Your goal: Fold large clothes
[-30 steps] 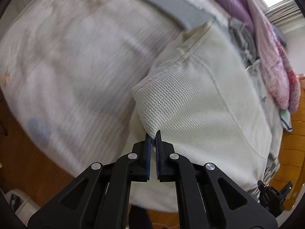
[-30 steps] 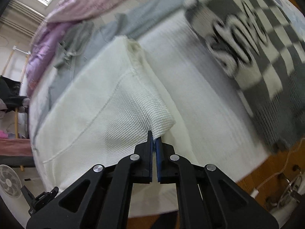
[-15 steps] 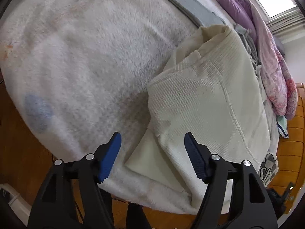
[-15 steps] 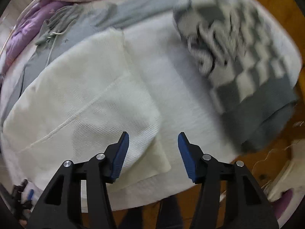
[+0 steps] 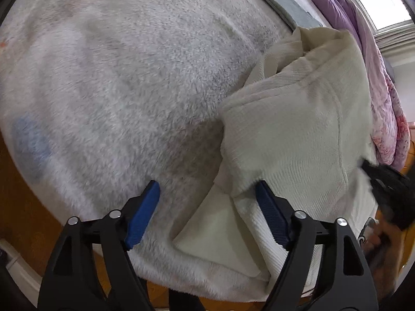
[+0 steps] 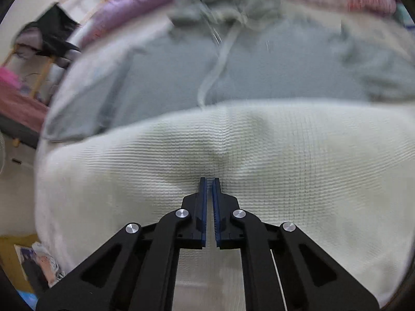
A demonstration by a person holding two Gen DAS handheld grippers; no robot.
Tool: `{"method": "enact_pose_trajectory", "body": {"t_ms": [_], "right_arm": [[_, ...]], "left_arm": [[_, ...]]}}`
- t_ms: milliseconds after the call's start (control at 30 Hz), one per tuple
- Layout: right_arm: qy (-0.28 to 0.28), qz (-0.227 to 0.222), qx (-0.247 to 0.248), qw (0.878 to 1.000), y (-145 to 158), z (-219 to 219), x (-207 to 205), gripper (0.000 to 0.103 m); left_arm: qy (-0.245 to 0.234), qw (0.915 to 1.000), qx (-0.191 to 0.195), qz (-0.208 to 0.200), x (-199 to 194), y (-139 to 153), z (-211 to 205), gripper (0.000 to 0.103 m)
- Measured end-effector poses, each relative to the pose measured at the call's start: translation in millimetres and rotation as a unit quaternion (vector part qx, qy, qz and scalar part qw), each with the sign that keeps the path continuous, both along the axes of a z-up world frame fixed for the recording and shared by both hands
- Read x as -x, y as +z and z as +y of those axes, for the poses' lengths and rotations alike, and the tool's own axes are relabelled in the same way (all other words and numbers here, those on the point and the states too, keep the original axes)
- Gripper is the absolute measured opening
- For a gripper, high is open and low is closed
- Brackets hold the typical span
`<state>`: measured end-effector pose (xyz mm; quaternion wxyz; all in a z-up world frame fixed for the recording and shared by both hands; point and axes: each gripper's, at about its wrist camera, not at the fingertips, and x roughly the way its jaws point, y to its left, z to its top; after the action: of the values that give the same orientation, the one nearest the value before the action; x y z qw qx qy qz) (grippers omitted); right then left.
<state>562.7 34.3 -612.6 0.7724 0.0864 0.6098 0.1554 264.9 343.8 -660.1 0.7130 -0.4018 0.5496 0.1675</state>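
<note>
– What's the left doing?

– My left gripper (image 5: 207, 184), black linked arms with blue ribbed pads, points steeply down. Its jaws have just been opening and stand wide apart. A corner of the cream waffle-knit garment (image 5: 293, 134) lies between them, ungripped, its fold just beside one pad.

– And the right?

– My right gripper (image 6: 209, 180), the same black-and-blue build, also tips steeply down. Its jaws have just been closing: the pads sit nearly flush, their tips sunk into the knit with a small pucker pinched at them.

– Can you see the hand?

– Only from the left camera, blurred at the frame's edge behind that gripper.
</note>
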Motion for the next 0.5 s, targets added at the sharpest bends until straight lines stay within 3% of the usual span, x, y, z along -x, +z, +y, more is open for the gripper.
{"method": "enact_pose_trajectory", "body": {"t_ms": [67, 167, 433, 500], "right_arm": [[-0.011, 0.015, -0.016, 1.0, -16, -7, -7, 0.002], [-0.028, 0.033, -0.03, 0.999, -14, -15, -3, 0.002], [-0.007, 0.082, 0.005, 0.997, -3, -34, 101, 0.003], [-0.02, 0.12, -0.017, 0.992, -17, -42, 127, 0.003]], "left_arm": [[0.001, 1.0, 0.001, -0.001, -2, -1, 1, 0.081], [0.005, 1.0, 0.0, -0.003, -2, 0, -1, 0.081], [0.001, 0.9996, 0.023, -0.014, 33, 6, -1, 0.081], [0.0, 0.9995, 0.029, -0.016, 41, 7, -2, 0.081]]}}
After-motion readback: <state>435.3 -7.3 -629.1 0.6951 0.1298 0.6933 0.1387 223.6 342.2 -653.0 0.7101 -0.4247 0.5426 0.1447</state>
